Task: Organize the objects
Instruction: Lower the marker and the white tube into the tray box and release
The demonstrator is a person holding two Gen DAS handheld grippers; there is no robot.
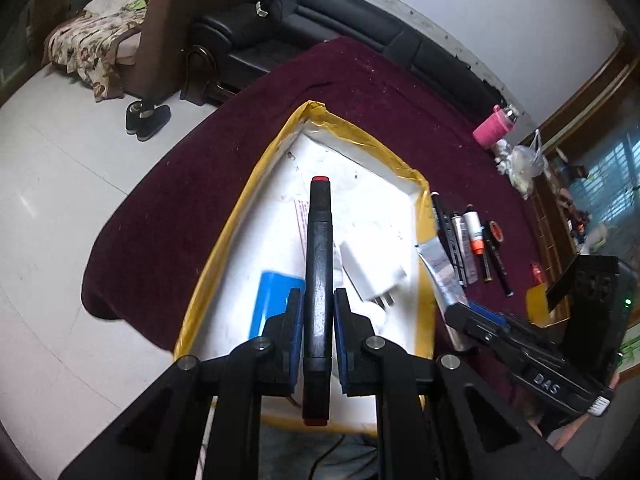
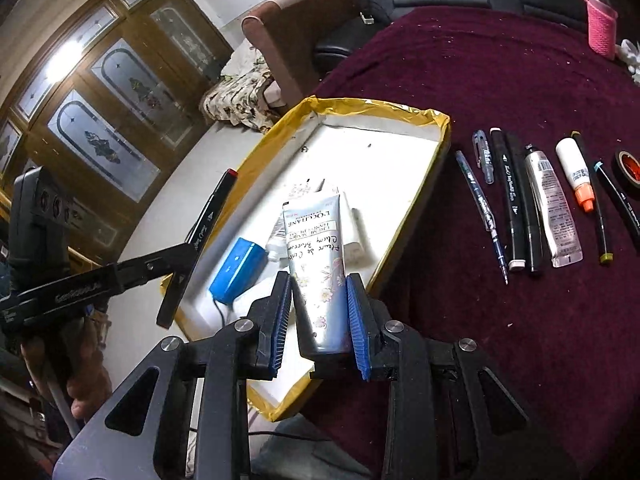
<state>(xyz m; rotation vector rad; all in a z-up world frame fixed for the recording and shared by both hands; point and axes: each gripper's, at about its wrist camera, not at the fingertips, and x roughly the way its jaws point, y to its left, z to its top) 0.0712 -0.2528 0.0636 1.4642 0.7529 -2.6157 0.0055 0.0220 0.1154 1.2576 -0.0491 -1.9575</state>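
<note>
While both claws hang over yellow-rimmed tray [image 2: 400, 114] on maroon-covered table [image 2: 500, 320]: left claw [image 1: 318, 312] clamped tight on black marker [image 1: 318, 264], red cap pointing away, above tray's white floor. Blue box [image 2: 236, 270] and white charger [image 1: 374, 270] lie inside tray. Right claw [image 2: 320, 312] partly closed, blue pads [image 2: 357, 320] pressing hand-cream tube [image 2: 318, 264] over tray's near-right part. Right of tray, row of pens, markers and tubes [image 2: 540, 204] lies on cloth; black tape roll [image 2: 630, 168] near right edge; pink bottle [image 2: 602, 26] at far corner.
</note>
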